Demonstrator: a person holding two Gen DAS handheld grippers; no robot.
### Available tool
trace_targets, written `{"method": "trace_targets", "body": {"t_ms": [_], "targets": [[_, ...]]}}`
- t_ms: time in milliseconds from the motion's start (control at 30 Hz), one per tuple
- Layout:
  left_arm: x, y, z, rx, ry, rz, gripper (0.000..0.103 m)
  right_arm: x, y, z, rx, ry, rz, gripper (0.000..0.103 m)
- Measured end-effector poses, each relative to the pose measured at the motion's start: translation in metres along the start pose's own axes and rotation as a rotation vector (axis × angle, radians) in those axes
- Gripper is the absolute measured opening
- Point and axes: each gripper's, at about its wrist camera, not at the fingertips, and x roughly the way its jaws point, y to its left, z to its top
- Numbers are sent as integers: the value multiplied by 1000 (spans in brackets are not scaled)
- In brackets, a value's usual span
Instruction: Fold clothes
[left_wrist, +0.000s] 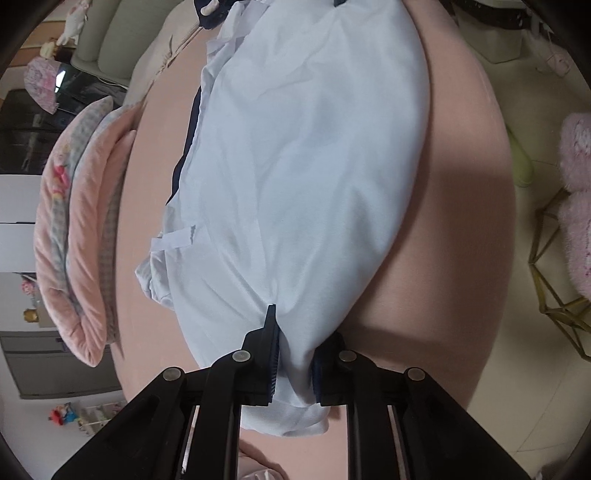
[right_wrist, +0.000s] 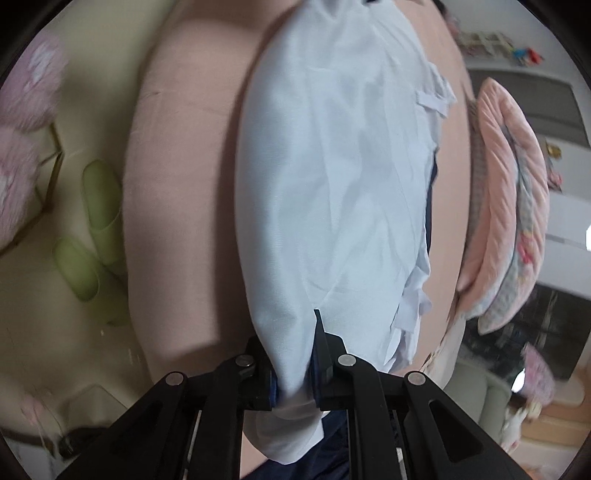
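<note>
A pale blue-white garment (left_wrist: 303, 166) with dark navy trim along one side lies stretched out on a pink bed (left_wrist: 454, 240). In the left wrist view, my left gripper (left_wrist: 295, 354) is shut on a bunched corner of the garment's near end, and cloth spills out below the fingers. The right wrist view shows the same garment (right_wrist: 332, 184) from its other end on the pink bed (right_wrist: 177, 184). My right gripper (right_wrist: 295, 369) is shut on a gathered corner there. Both held corners are lifted off the sheet. Neither gripper can be clearly made out in the other's view.
Folded pink quilts (left_wrist: 81, 229) (right_wrist: 506, 192) are stacked on the bed beside the garment. Green slippers (right_wrist: 99, 206) lie on the cream floor past the bed edge. A fluffy pink stool (left_wrist: 576, 199) with gold wire legs stands near them.
</note>
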Motion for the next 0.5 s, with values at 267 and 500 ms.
{"method": "trace_targets", "body": {"t_ms": [267, 500], "targets": [[-18, 25, 12, -23, -49, -11, 13, -8, -19, -3, -14, -25, 23, 13], [-23, 45, 16, -35, -55, -15, 14, -15, -55, -7, 93, -63, 105, 11]]}}
